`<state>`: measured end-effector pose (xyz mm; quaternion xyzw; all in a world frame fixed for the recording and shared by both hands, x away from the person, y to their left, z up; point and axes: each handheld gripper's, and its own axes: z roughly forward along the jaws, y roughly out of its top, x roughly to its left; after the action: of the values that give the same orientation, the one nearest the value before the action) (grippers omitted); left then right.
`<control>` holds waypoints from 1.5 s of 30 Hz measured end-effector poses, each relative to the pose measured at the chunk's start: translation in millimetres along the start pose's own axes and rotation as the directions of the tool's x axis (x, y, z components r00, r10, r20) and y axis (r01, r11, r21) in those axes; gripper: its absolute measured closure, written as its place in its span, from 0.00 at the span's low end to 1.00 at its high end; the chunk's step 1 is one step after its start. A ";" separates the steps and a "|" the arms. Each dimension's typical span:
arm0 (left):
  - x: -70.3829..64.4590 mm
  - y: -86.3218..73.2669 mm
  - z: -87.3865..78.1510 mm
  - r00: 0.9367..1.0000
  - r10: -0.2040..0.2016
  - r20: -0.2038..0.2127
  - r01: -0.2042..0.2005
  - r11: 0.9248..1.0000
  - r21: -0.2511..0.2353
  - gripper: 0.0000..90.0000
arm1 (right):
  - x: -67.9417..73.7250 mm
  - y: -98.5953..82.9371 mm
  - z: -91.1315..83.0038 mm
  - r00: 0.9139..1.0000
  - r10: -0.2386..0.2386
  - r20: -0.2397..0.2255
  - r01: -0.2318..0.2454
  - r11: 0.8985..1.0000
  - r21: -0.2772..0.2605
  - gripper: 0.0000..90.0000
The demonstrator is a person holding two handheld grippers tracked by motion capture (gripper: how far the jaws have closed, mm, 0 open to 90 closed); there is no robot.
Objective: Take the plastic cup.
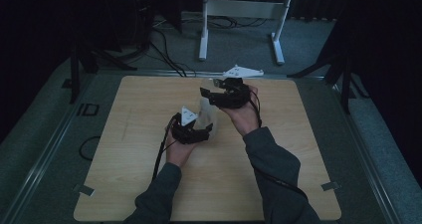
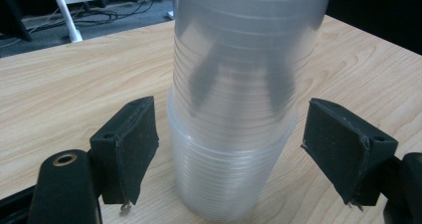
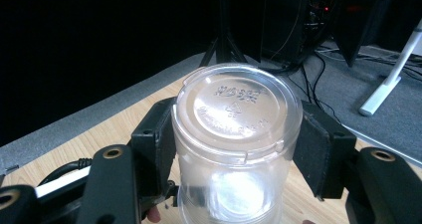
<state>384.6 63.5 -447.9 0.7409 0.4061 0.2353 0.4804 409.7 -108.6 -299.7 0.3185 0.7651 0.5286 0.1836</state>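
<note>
Dark room all round, with a light wooden table [image 1: 149, 174] in the middle and a white metal frame [image 1: 239, 15] standing on the grey floor behind it. Near the table's centre sits a stack of clear plastic cups [image 1: 206, 112], upside down, base on top. From the high view you mostly just get a pale blur between the two hands, so the gripper views do the real work. The left gripper [image 2: 229, 149] view looks at the lower part of the stack and its jaws stand wide, one pad [image 2: 132, 147] on each side, both clear of the plastic with wood showing in the gaps. The right gripper [image 3: 236, 144] view looks down on the embossed base of the top cup [image 3: 236, 109], and its jaws are pressed in against that cup's sides, holding it. The high view puts the right gripper [image 1: 224, 92] farther back than the left gripper [image 1: 196, 132]
</note>
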 end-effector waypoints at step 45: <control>-0.3 -6.4 -21.4 0.999 -0.017 0.028 0.018 0.999 -0.040 0.24 | -47.8 -26.9 -68.2 0.992 0.053 0.112 -0.053 0.999 -0.003 0.43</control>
<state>366.2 75.8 -444.5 0.7307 0.4011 0.2291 0.5027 394.6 -194.7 -301.8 0.3678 0.7448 0.5149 0.2120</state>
